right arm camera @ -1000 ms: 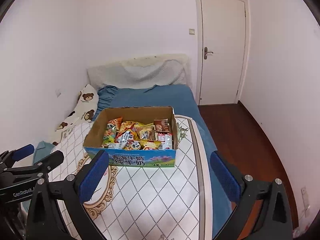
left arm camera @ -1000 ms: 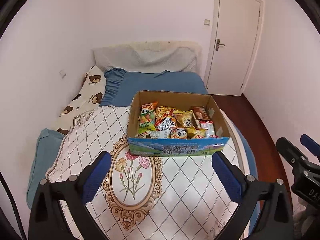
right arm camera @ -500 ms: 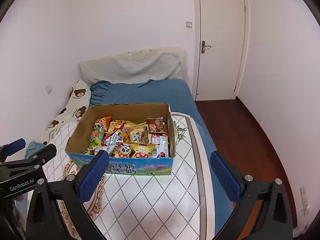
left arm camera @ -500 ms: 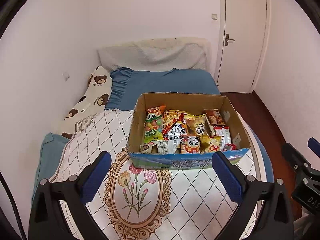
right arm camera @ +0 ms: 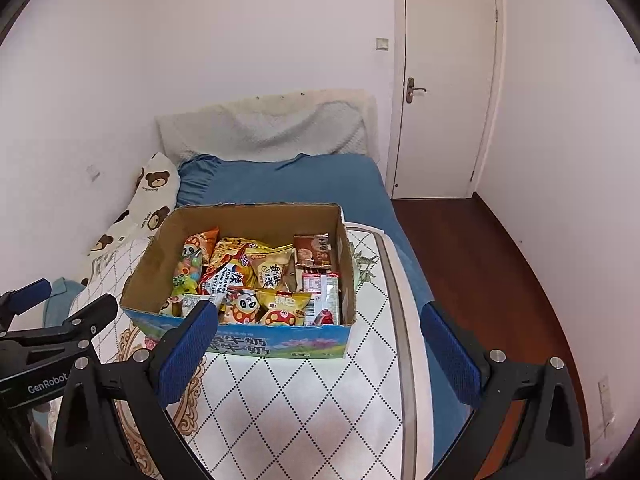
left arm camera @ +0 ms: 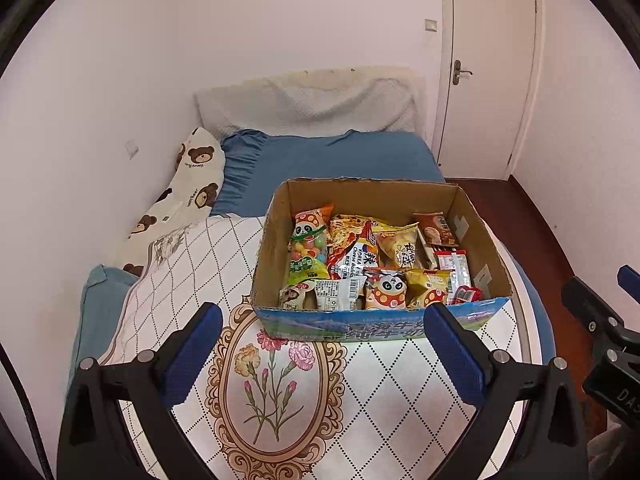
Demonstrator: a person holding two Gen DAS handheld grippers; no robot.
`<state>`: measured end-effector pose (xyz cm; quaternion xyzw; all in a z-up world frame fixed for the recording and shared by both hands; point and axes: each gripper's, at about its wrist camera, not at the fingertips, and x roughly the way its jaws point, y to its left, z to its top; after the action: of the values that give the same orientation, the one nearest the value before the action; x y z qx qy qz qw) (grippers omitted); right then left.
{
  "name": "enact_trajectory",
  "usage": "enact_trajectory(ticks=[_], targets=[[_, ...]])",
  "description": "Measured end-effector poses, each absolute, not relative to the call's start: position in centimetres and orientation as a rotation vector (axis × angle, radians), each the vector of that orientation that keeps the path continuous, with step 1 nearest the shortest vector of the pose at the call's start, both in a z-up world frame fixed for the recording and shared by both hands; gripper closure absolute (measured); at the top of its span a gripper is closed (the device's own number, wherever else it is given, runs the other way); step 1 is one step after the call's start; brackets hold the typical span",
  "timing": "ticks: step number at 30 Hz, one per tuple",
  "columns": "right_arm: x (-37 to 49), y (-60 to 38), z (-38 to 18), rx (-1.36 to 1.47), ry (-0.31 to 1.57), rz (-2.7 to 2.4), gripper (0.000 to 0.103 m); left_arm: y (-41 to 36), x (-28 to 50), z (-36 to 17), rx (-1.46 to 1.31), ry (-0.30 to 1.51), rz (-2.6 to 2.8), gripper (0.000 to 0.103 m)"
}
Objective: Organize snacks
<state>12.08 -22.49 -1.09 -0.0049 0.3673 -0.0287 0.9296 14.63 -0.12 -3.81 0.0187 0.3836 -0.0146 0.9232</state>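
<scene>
Snack box (left arm camera: 380, 326) nearer now, quilted bed (left arm camera: 384, 400), white door (left arm camera: 486, 80)

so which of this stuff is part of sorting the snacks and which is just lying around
Part of the job:
- box
- snacks in the box
- left hand-held gripper, open
- right hand-held gripper, open

Just there:
- bear pillow
- blue sheet
- flower quilt under the box
- door

Your right gripper (right arm camera: 320, 344), fingers spread wide and empty, faces the cardboard box (right arm camera: 240, 340) of snack packets (right arm camera: 260, 276) at twelve o'clock; left gripper (right arm camera: 52, 320) at nine.
</scene>
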Motion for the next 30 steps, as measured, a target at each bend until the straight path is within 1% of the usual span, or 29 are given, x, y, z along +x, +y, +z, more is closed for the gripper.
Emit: enact_trajectory(ticks=[30], targets=[[11.7, -22.8, -1.2, 0.03, 0.768, -0.061, 0.0, -0.2, 13.8, -2.7, 0.034, 0.758, -0.035, 0.0]])
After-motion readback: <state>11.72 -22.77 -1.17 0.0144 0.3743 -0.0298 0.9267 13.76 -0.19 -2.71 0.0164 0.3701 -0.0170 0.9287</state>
